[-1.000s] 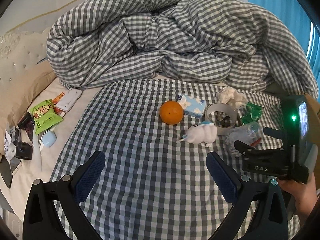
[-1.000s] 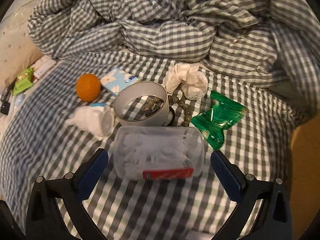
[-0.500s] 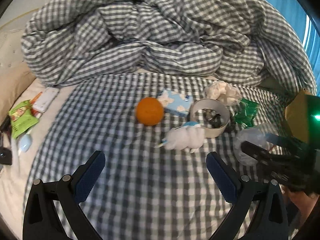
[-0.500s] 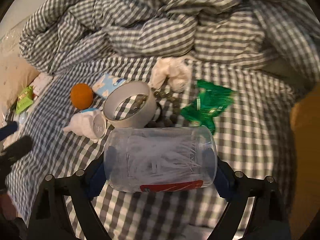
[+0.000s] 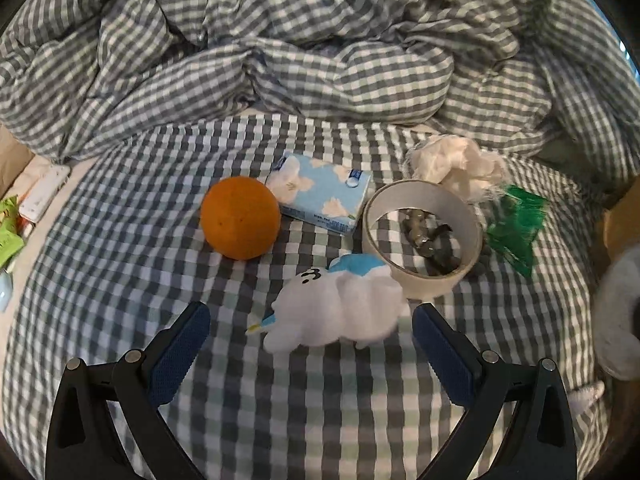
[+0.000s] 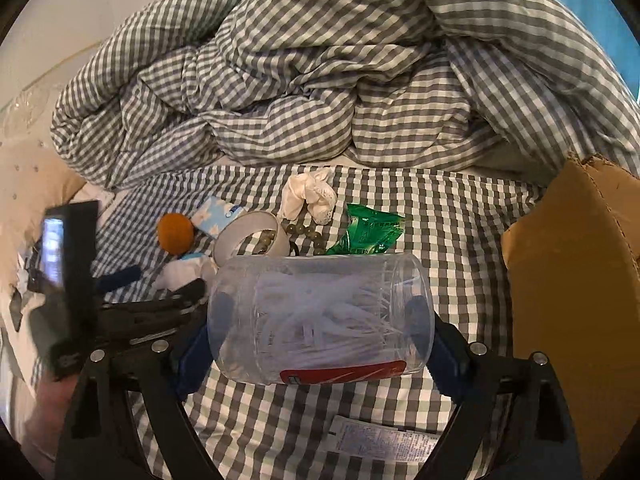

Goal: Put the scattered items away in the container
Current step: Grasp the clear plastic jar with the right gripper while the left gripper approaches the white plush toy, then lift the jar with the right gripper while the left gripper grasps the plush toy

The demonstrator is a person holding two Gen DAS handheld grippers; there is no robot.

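Nearby: orange (image 5: 239,223) | tape roll (image 5: 422,232) beside plush toy (image 5: 338,310) | cardboard box (image 6: 576,280) rightward

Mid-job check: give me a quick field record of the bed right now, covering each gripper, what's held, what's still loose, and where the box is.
right gripper: shut on clear plastic jar, lifted off the bed
left gripper: open, empty, just short of white plush toy
still loose: orange, tissue pack, tape roll, beads, crumpled tissue, green packet
cardboard box: right of the jar
surface: checked sheet
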